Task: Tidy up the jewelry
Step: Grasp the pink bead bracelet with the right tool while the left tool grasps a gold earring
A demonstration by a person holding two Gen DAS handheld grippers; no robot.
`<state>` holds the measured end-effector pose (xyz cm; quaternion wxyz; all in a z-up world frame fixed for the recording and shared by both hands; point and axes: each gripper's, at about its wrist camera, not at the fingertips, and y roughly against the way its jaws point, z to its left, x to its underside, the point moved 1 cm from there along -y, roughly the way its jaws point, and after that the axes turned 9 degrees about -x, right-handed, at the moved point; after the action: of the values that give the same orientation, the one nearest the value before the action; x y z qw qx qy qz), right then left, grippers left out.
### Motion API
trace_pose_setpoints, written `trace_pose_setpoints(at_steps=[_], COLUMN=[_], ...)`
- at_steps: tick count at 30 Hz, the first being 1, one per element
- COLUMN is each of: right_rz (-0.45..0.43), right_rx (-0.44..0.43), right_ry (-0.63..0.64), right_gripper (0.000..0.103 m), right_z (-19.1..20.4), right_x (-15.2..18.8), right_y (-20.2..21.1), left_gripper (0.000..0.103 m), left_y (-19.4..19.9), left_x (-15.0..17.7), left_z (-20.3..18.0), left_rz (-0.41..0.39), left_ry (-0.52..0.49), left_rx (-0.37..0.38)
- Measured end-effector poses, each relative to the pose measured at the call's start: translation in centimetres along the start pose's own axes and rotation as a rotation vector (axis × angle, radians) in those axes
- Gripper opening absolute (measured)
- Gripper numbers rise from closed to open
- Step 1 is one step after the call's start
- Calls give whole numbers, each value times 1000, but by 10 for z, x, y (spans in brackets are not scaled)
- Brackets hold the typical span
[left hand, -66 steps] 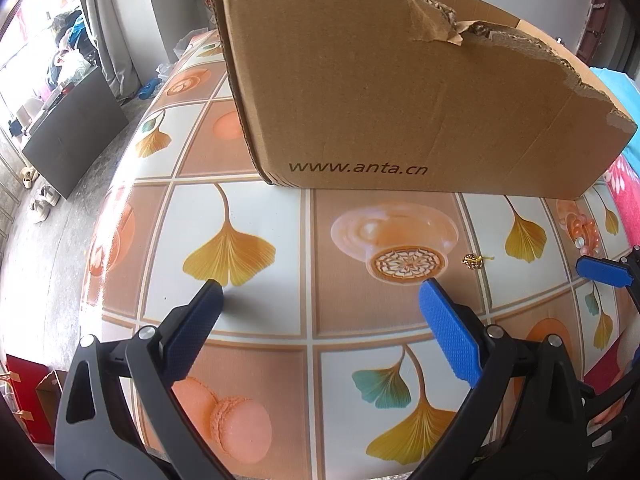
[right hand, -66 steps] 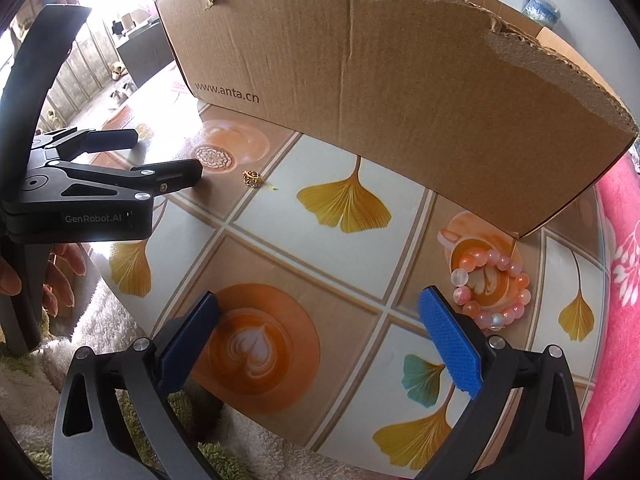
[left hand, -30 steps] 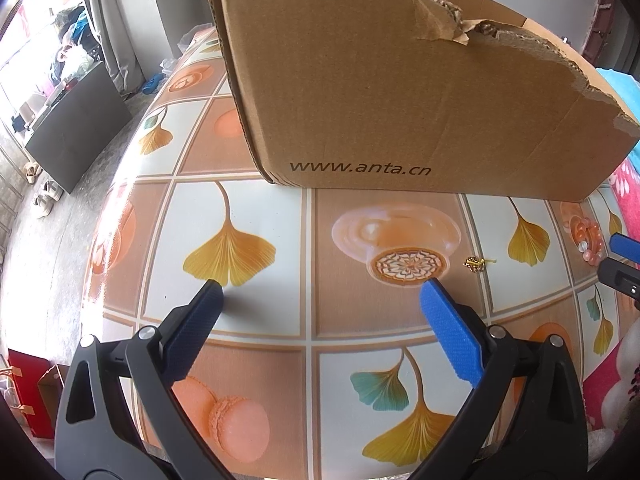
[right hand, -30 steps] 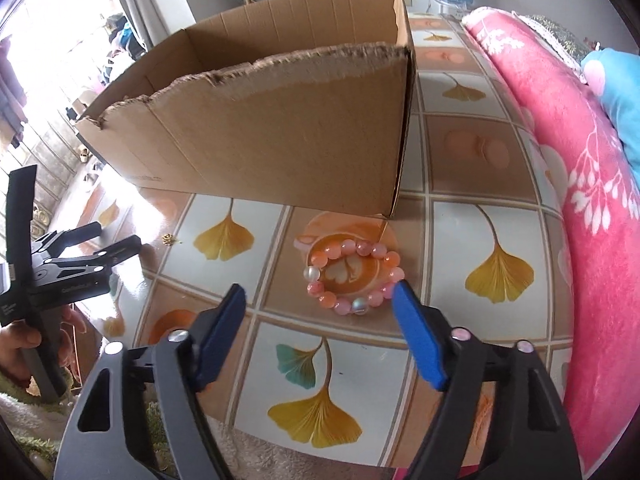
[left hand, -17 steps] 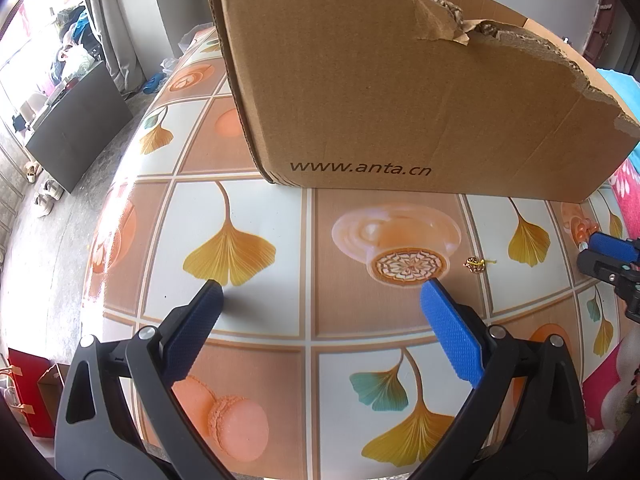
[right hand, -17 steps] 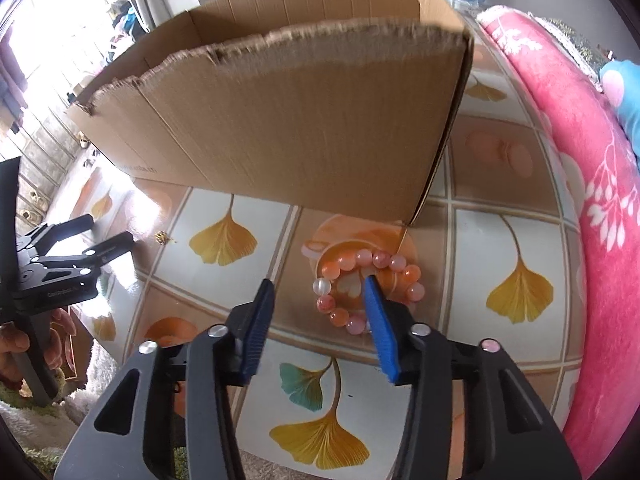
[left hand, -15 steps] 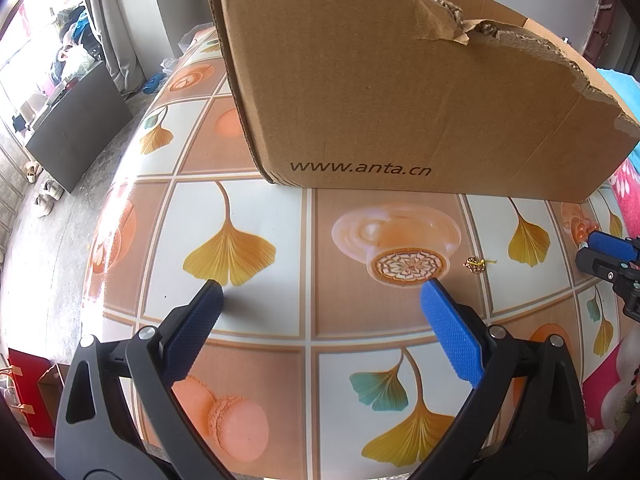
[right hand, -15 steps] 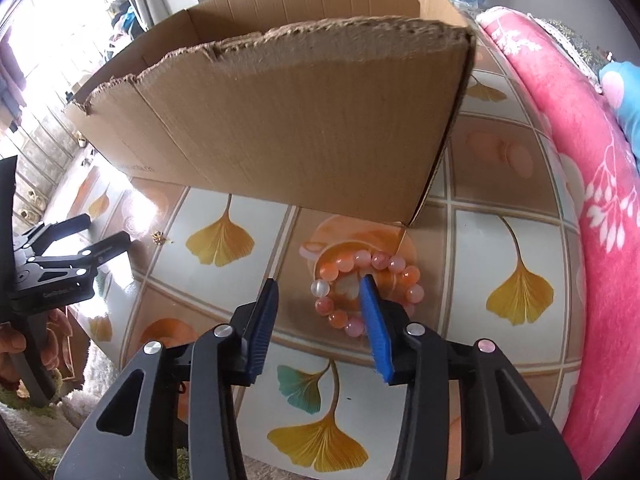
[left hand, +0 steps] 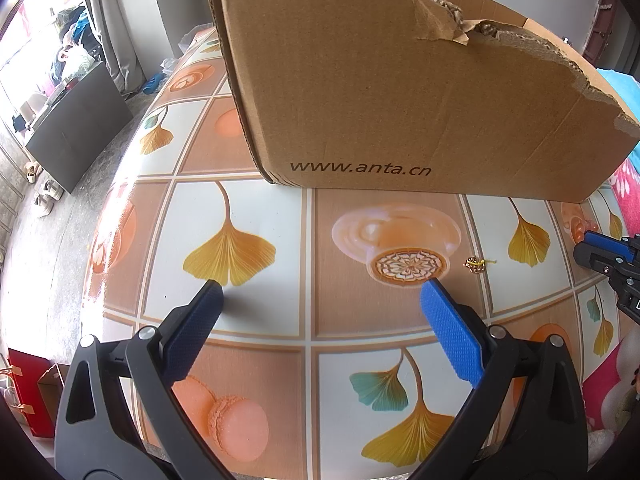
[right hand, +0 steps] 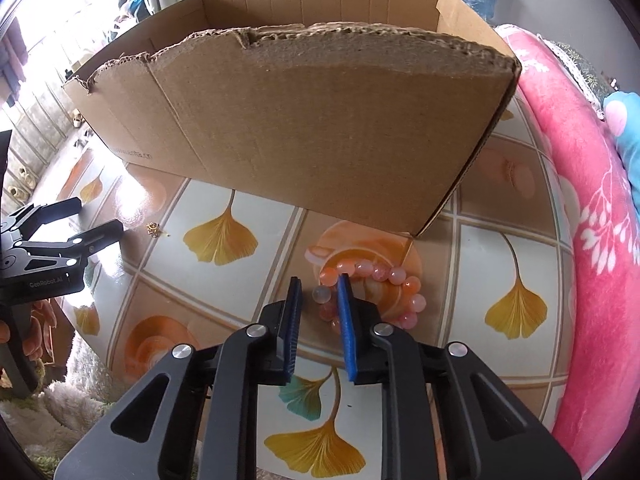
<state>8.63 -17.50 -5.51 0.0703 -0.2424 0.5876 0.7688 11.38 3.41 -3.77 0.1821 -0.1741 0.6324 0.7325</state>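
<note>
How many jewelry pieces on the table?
2. Pink bead bracelet at the right gripper, near the box corner; small gold piece ahead of the left gripper. Box interior hidden.
</note>
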Motion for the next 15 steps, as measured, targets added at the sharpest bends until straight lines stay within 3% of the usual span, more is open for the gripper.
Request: trace_pose_setpoints(at_steps=[4,15], right_rz=[4,-4], right_rx=[-12,-71], right_ry=[-2,-72], right_gripper=[10,10], right_z=[5,3], right_x=[-3,-6], right_y=[-1,0], left_gripper=[96,96], left_y=[0,0], left_x=[0,0], left_z=[0,-1], left_rz=[0,0], left_ry=[0,0], left_rx=[0,-1])
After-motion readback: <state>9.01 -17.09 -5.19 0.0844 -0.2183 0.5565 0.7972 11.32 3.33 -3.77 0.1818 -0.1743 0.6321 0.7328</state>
